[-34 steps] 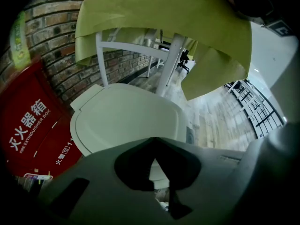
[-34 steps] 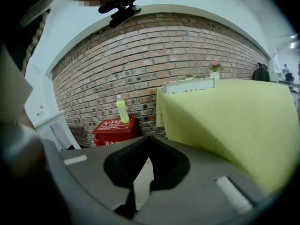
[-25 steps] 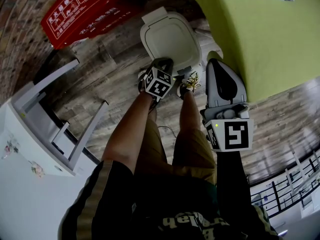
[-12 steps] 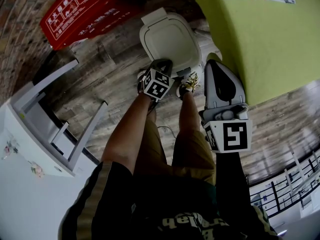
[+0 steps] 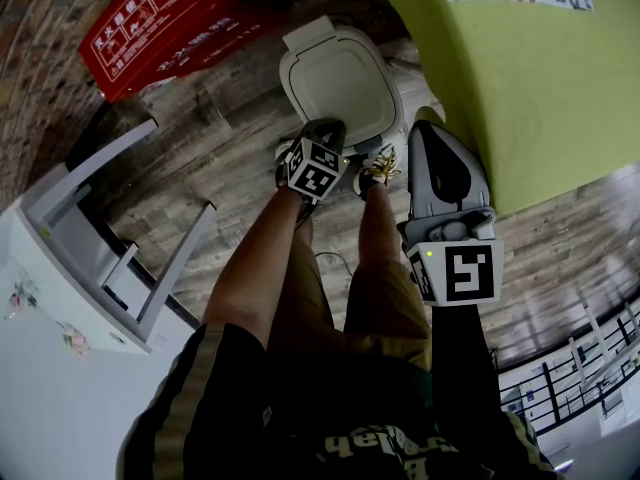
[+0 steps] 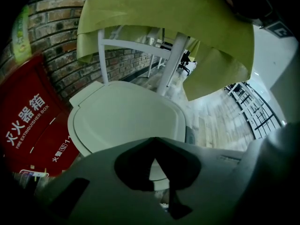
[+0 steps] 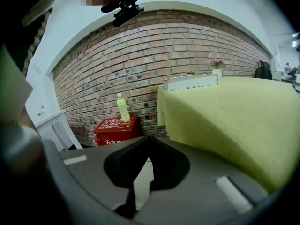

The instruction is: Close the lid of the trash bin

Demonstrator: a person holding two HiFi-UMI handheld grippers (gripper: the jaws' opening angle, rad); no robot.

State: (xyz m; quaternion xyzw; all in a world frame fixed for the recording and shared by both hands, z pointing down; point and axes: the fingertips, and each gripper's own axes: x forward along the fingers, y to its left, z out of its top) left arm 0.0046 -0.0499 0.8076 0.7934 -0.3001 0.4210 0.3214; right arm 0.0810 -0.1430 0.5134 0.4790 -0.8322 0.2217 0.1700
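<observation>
Floor: grey wood planks run out ahead of both my grippers to a brick wall.
Bin: the white trash bin stands on the floor just ahead of and below my left gripper. It is forward and to the left of my right gripper.
Lid: the lid lies flat over the bin's mouth, hinge on the far side from my left gripper. No dark opening shows under its near edge.
What changed: a second ago the lid looked tipped, with its inner rim showing. Now it reads as a plain flat oval. My left gripper has drifted only a little toward me, and my right gripper has hardly shifted.
Left gripper: its jaws are pressed together at the tips with nothing between them. It hangs just over the lid's near edge, and I can't tell if it touches.
Right gripper: clenched and empty, held off to the side beside the green tablecloth, well away from the lid.
Meaning: I judge the closing is done or nearly so. At most a last press on the near edge is left.
Nearby: a red box sits beyond and left of my left gripper, out of the way.
</observation>
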